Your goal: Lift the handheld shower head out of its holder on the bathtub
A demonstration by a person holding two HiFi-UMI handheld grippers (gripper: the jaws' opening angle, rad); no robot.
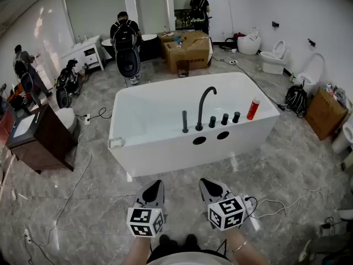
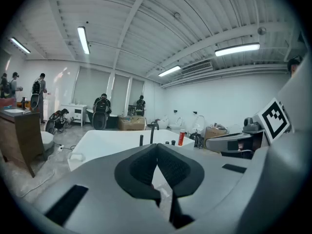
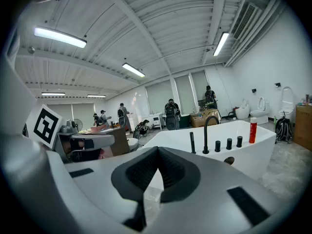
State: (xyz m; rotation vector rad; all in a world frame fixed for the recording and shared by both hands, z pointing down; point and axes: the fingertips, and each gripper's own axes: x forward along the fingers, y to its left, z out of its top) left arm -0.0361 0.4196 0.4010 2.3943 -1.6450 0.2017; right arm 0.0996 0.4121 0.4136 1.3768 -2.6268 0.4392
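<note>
From the head view, the white tub (image 1: 144,154) stands in the middle of the tiled floor (image 1: 83,214). The shower head (image 1: 185,121), a thin black stick, stands upright on the near rim of the tub, just left of the curved black faucet (image 1: 204,107). Three black knobs (image 1: 224,118) follow to the right, then a red bottle (image 1: 253,108). The left gripper (image 1: 157,184) and the right gripper (image 1: 205,182) hover side by side low in front of the tub, well apart from the shower head. Behind the tub there is a cardboard box (image 1: 187,48), and some persons (image 1: 126,35) stand there.

In the left gripper view, the jaws are pressed together at their tips and nothing is between them. Over them the tub is seen, with the shower head in its place on the rim. The right gripper shows at the right.

In the right gripper view, the jaws are also clenched and empty. The shower head stands upright beside the faucet, far ahead of the tips, and the bottle is at the right end of the rim.
</note>
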